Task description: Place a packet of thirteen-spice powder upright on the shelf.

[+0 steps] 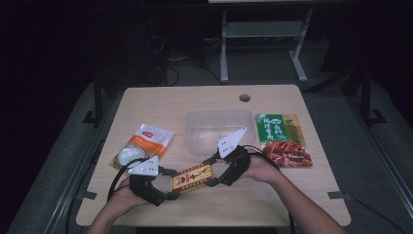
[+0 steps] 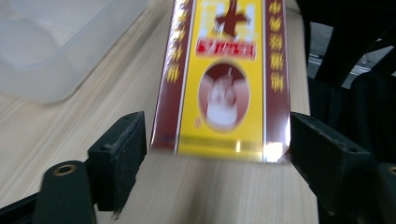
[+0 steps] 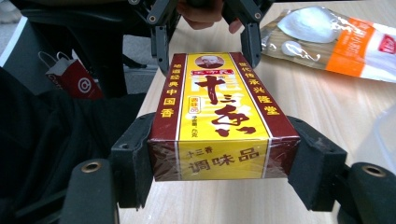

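Wooden table (image 1: 272, 195) carries a clear plastic tub (image 1: 214, 130) at centre. Near its front edge, the yellow-and-maroon spice box (image 1: 192, 178) is clamped endwise: right gripper (image 3: 223, 161) jaws pressed against its sides, left gripper (image 2: 217, 144) jaws flanking the opposite end, the right-hand jaw touching and the other just clear.

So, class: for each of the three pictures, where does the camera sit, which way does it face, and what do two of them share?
High view: above the person's side, looking forward and down on the table; both forearms enter from below.
Left gripper view: rides the left gripper, looking along the yellow box toward the clear tub.
Right gripper view: rides the right gripper, facing the opposite way; a hand shows beyond.
Both gripper views share the box, seen from opposite ends.
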Action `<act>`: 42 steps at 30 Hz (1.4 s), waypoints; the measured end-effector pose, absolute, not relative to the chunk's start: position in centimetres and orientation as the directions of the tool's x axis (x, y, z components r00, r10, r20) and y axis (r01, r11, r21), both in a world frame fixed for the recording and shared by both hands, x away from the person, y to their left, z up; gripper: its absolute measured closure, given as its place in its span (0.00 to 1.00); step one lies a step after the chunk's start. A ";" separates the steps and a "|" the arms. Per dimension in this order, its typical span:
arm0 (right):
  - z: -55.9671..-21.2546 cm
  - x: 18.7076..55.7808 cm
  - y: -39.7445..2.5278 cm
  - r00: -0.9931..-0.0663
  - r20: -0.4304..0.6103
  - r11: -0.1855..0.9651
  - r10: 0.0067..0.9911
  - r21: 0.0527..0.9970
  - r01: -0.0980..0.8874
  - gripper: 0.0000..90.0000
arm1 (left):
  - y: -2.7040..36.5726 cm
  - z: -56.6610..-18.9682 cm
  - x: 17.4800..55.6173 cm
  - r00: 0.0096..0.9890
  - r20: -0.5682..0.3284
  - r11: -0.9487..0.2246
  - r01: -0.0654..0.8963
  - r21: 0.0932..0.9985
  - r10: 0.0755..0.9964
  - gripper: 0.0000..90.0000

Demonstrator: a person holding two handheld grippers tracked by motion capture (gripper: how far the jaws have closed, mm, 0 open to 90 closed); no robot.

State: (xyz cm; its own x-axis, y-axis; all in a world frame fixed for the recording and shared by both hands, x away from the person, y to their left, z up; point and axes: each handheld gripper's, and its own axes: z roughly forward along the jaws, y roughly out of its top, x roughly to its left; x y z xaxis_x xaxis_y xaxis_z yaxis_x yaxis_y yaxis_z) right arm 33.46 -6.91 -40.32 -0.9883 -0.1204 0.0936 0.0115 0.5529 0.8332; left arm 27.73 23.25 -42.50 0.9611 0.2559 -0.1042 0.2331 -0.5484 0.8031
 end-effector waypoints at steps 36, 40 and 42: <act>-36.4 36.6 -13.0 -0.984 0.017 0.563 0.177 0.818 0.115 0.36 | 23.8 -44.3 26.9 0.929 -0.091 -0.549 0.288 0.785 0.358 0.18; -35.9 37.3 -13.1 -0.982 0.011 0.566 0.190 0.816 0.119 0.36 | 23.8 -44.3 26.8 0.929 -0.095 -0.547 0.291 0.785 0.357 0.18; -35.6 37.8 -13.1 -0.981 0.008 0.567 0.195 0.815 0.119 0.36 | 23.8 -44.2 26.8 0.929 -0.094 -0.547 0.289 0.786 0.357 0.18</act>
State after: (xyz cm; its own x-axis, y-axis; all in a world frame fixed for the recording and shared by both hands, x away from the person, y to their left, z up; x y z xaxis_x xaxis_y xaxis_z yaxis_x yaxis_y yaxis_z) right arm 37.77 -13.10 -35.61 -0.9808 0.1949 0.0076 0.1191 0.5674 0.8148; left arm 26.77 23.82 -44.25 0.9293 0.3572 -0.0937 0.2893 -0.5467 0.7858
